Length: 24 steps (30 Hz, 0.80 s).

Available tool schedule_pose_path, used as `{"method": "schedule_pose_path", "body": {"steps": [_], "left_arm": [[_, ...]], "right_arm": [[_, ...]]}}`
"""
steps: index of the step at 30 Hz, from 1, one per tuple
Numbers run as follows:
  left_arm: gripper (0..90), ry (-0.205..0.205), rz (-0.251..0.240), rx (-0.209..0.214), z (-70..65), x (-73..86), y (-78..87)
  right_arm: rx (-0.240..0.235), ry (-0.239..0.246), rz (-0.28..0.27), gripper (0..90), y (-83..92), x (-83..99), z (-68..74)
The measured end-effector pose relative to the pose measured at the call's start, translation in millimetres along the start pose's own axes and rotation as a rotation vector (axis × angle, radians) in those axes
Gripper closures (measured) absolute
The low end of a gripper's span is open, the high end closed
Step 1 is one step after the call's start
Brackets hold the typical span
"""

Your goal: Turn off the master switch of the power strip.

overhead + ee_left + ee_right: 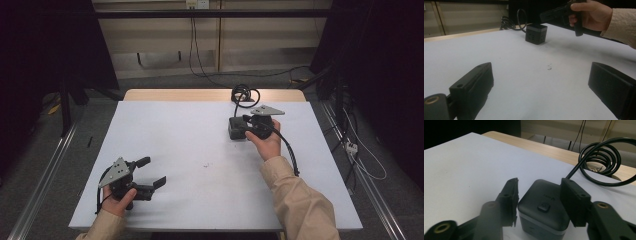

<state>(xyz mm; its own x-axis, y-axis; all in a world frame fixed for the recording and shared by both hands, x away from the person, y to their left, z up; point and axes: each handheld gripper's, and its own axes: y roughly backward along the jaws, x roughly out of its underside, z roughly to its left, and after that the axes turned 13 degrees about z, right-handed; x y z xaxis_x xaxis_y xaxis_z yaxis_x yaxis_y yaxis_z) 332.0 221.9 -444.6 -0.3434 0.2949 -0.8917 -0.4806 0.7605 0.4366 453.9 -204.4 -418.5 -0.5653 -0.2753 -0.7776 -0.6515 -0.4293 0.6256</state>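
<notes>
Power cube (544, 207) between right gripper (539, 195) jaws

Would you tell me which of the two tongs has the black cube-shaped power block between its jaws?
The right tongs: their jaws flank the black cube-shaped power block. The left tongs gape over bare table.

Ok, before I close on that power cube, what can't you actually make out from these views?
- Right gripper view: whether the pads touch the power cube; its sides are hidden behind the jaws.
- High view: the hand and gripper body cover part of the cube.
- Right gripper view: the frame edge cuts off the cable coil.
- The cube's top marking is too small to read.
</notes>
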Motion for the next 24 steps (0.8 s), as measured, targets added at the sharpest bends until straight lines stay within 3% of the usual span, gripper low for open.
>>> {"method": "schedule_pose_path", "body": {"steps": [9,24], "left_arm": [[5.8,0.007,0.0,-0.007,0.0,1.5,3.2],[5.8,0.005,0.002,-0.018,0.3,2.7,5.9]], "right_arm": [[-0.016,0.002,0.01,25.3,4.4,1.3,3.6],[-0.039,0.017,0.01,17.7,20.8,13.9,9.7]]}}
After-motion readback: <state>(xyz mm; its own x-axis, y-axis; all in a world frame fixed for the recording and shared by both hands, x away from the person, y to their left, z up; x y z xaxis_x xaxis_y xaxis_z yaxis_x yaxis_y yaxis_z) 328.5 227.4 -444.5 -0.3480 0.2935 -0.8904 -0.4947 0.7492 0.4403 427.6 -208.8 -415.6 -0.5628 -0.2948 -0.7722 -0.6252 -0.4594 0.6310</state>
